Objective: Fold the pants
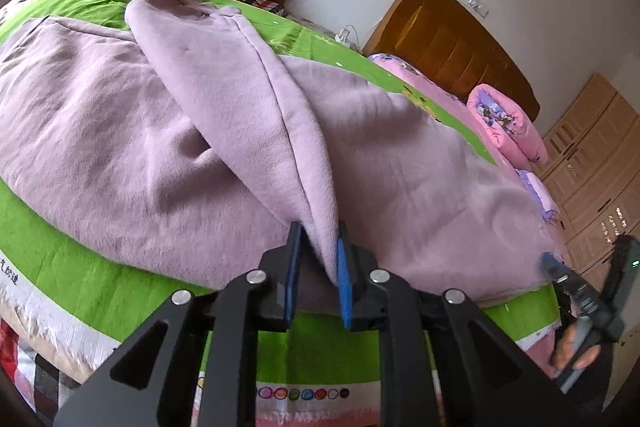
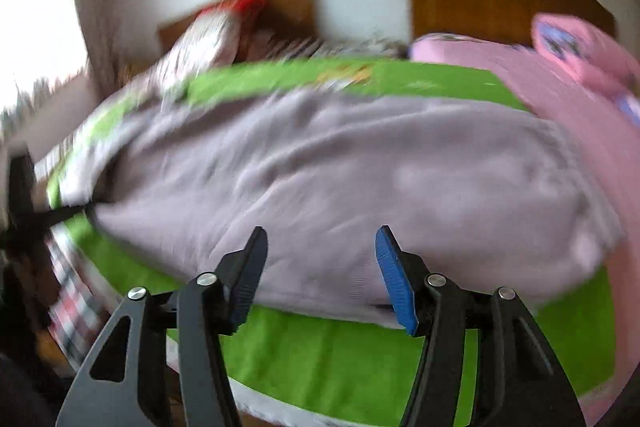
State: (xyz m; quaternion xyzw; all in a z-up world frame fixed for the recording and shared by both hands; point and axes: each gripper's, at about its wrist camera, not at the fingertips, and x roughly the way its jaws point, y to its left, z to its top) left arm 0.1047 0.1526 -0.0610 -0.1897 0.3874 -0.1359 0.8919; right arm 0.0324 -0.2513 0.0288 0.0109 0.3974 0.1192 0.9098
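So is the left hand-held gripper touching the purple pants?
Touching. The left wrist view shows the left hand-held gripper pinching a raised fold of the pants between its blue pads.

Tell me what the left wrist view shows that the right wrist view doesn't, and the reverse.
Only the left wrist view: the left gripper shut on a lifted fold of the lilac pants, the cream wardrobe, and the right gripper's handle. Only the right wrist view: the right gripper open, empty, above the pants' near edge; bright window. Both: pants on the green bedcover, wooden headboards, pink quilt.
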